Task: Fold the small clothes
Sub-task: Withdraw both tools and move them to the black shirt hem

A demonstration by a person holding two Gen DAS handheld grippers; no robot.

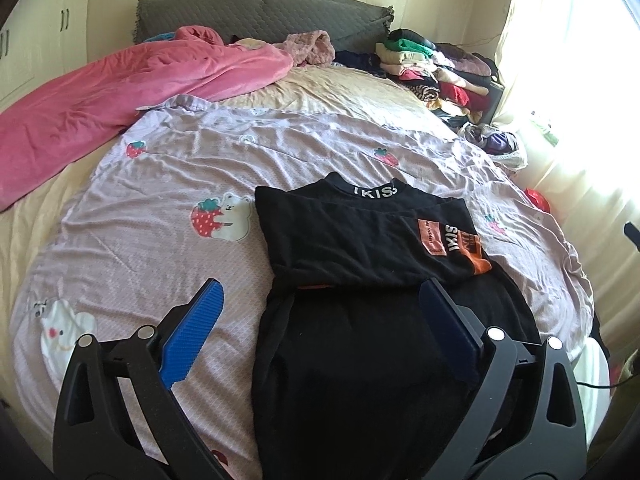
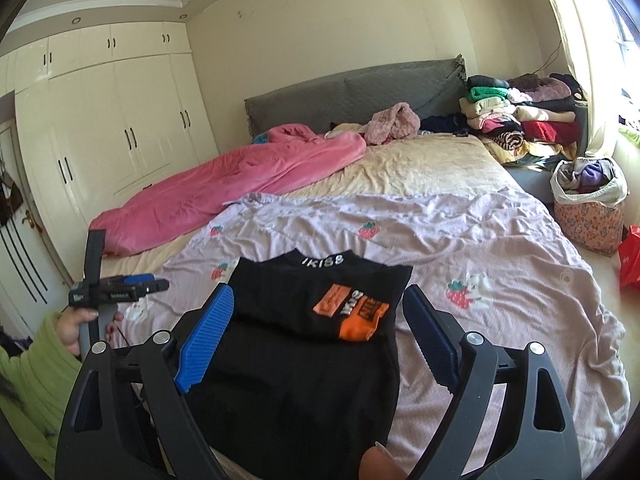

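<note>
The black shirt [image 1: 360,240] lies on the lilac strawberry-print sheet [image 1: 160,200] near the foot of the bed [image 2: 420,160], collar away from the cameras; its sleeves appear already folded in, leaving a narrow panel with the orange patch [image 2: 352,312] facing up, and the lower half runs toward the near edge.

The left gripper [image 1: 320,304] hovers above the lower half with jaws spread wide and nothing between them; the right gripper [image 2: 316,312] is likewise released and empty above the same garment. In the right wrist view the left gripper shows from the side, held in the person's hand [image 2: 74,328], clear of the cloth.

Judged step: fold the hem up to the collar.
- Lower both grippers to the near hem, one at each corner; the hem itself is out of view, so locate it before closing.
- Pinch all layers of the shirt only; the sheet beneath is thin and wrinkled and may be caught with it.
- Lift both corners evenly; carry them toward the collar; lay them down square so the folded-in sleeves do not slip out.

Surroundings: a pink blanket [image 1: 120,84] lies well apart on the left; a stack of folded clothes [image 2: 520,116] sits by the headboard on the right; a patterned basket [image 2: 592,216] stands beside the bed. None of these obstructs the fold; the only likely hindrance is the sheet's creases under the shirt.
</note>
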